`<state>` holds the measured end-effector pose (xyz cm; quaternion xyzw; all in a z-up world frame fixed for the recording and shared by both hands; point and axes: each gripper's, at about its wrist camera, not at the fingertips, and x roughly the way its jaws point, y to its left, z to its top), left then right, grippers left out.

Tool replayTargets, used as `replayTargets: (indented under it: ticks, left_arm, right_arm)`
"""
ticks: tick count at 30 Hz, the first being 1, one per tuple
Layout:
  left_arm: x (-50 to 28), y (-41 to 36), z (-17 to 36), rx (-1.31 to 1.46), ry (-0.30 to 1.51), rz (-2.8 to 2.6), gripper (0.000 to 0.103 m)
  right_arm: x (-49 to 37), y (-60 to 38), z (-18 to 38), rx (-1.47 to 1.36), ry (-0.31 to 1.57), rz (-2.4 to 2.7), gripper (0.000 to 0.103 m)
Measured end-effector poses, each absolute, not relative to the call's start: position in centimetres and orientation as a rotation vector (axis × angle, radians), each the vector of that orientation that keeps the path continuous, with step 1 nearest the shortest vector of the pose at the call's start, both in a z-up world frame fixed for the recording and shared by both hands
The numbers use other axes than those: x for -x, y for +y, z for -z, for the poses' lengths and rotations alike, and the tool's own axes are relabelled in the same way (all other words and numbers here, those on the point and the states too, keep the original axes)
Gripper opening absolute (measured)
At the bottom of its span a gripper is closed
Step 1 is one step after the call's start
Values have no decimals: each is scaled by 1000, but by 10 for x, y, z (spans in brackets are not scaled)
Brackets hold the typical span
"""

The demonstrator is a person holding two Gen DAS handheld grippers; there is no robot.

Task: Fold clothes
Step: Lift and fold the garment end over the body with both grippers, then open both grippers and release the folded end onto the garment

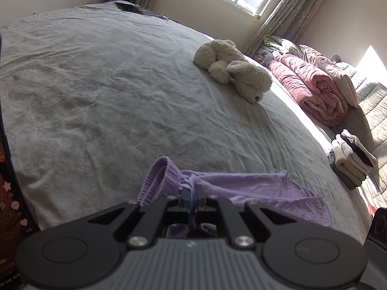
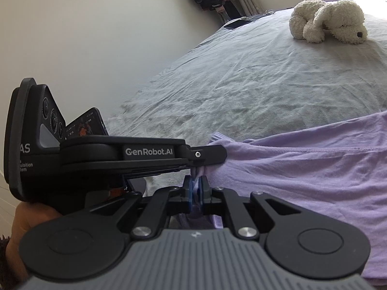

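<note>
You have both grippers, left (image 1: 192, 194) and right (image 2: 196, 188), with fingers closed on the purple garment (image 2: 302, 159) at the bed's (image 1: 96, 96) near edge. It lies rumpled, not squared; a folded stack (image 1: 350, 162) sits by the right edge.

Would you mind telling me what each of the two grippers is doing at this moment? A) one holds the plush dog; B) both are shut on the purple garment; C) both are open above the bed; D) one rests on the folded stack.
B: the left gripper and the right gripper each pinch a bunch of the purple garment between closed fingers, while the plush dog lies untouched.
</note>
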<state>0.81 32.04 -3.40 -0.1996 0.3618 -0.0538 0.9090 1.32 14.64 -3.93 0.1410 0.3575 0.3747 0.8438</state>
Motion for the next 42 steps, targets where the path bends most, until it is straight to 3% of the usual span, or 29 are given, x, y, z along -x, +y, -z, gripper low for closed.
replayTargets:
  ticks: [11, 13, 24, 38, 40, 42]
  left_arm:
    - [-12, 320, 45, 361, 786, 47, 3]
    - [-9, 321, 42, 356, 777, 31, 3]
    - [14, 329, 23, 353, 655, -5, 3]
    - [2, 281, 52, 225, 631, 82, 3]
    - [6, 281, 52, 220, 614, 55, 3]
    - [9, 280, 51, 215, 596, 28, 2]
  right_arm:
    - [-13, 156, 60, -329, 779, -799, 13]
    - [-10, 155, 60, -334, 774, -816, 16]
    - [20, 158, 47, -317, 750, -978, 16]
    - [0, 63, 45, -263, 658, -662, 17]
    - [-6, 47, 46, -245, 644, -597, 30]
    - [-10, 26, 49, -240, 628, -534, 35]
